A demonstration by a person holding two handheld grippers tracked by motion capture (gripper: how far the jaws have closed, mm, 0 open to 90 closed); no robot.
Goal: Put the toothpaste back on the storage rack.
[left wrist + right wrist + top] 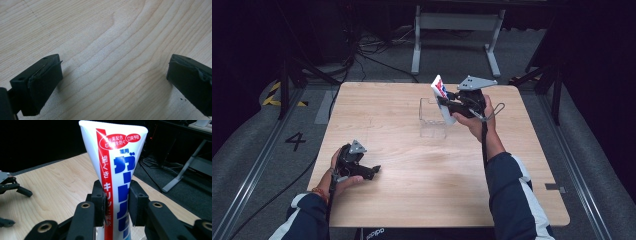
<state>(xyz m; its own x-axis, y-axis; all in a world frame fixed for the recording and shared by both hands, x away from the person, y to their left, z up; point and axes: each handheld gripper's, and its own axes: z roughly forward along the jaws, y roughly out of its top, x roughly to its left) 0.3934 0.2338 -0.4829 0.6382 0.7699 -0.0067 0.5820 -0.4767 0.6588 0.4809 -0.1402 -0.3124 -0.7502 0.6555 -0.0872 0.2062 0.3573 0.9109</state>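
A white toothpaste tube [115, 167] with red and blue print stands upright between the jaws of my right gripper [116, 202], which is shut on it. From above, the tube [441, 97] hangs over a clear plastic holder [432, 117] at the far middle of the wooden table [412, 190], its lower end at the holder's right rim. My right gripper [447, 102] is held by the person's right hand. My left gripper [373, 171] rests low near the table's front left, open, its pads [43, 82] wide apart over bare wood.
Beyond the table's far edge stand a white metal frame [457, 30], black stands and loose cables [362, 50] on a grey floor. Yellow-black tape [274, 95] marks the floor at the left. In the right gripper view, the other gripper [15, 188] lies far left.
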